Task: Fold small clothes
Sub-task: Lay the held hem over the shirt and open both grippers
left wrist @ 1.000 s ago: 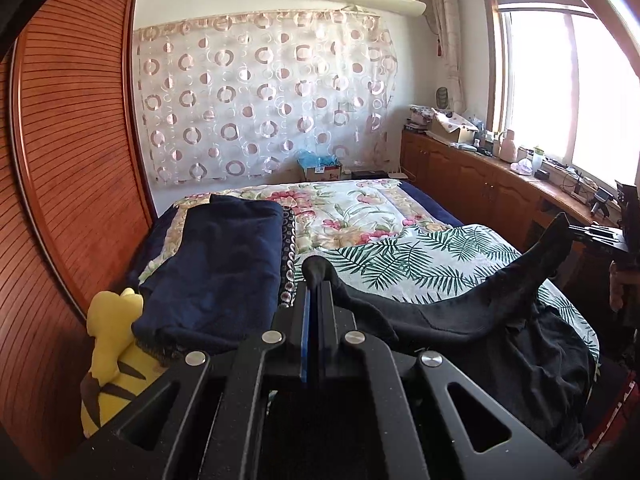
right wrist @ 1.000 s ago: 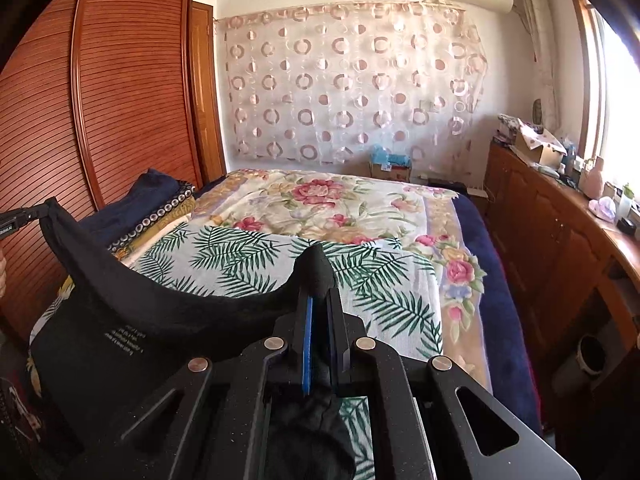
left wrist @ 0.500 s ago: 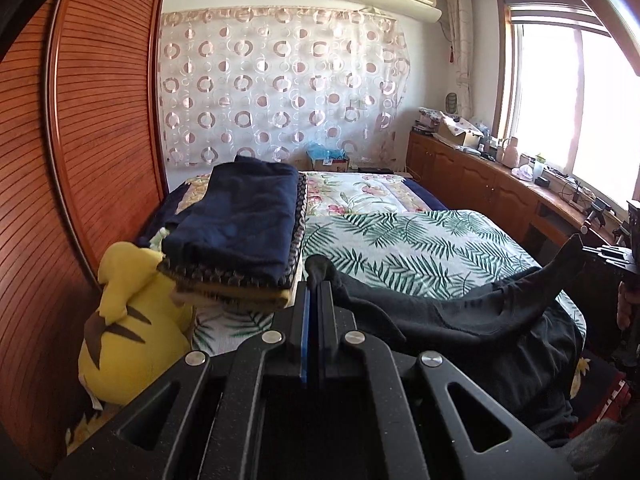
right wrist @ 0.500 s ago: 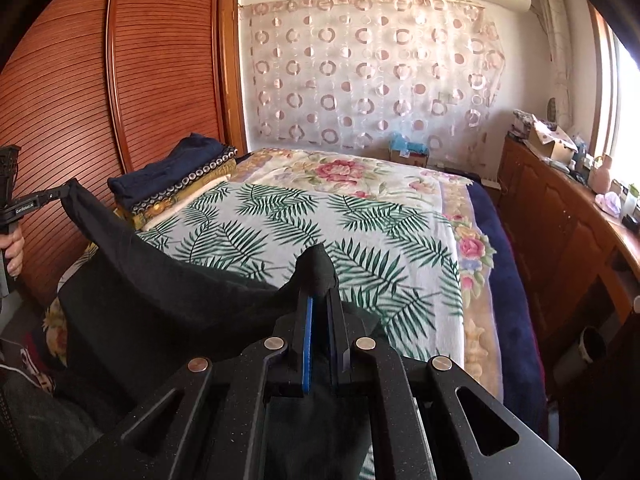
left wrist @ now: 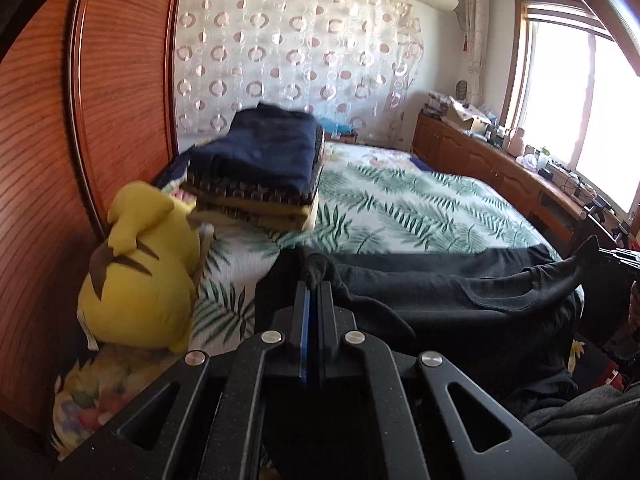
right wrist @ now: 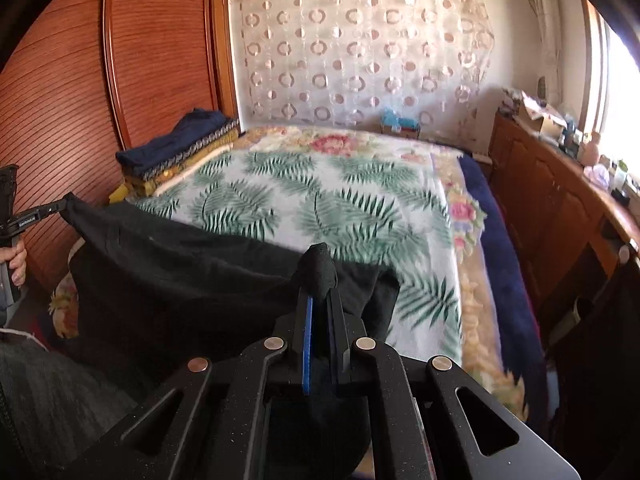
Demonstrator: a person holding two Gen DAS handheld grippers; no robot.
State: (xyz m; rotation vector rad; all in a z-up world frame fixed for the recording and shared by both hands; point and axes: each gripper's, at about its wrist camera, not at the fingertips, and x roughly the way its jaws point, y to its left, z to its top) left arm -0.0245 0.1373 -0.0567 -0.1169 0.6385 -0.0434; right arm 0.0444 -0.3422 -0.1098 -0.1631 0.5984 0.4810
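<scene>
A black garment (left wrist: 460, 300) is stretched between my two grippers over the near end of the bed. My left gripper (left wrist: 314, 280) is shut on one corner of it. My right gripper (right wrist: 320, 280) is shut on the other corner; the cloth (right wrist: 180, 272) hangs down from there to the left gripper (right wrist: 52, 210) at the far left of the right wrist view. The right gripper also shows at the far right of the left wrist view (left wrist: 600, 252). The garment's lower part lies on the leaf-print bedspread (right wrist: 320, 200).
A stack of folded dark blue and yellow clothes (left wrist: 260, 172) sits at the bed's left side by the wooden wardrobe (left wrist: 100, 100). A yellow plush toy (left wrist: 140, 272) lies next to it. Wooden cabinets (right wrist: 560, 208) run along the right, under the window.
Both grippers have dropped and moved back toward the foot of the bed with the garment still stretched between them. The garment's lower part now rests on the bedspread.
</scene>
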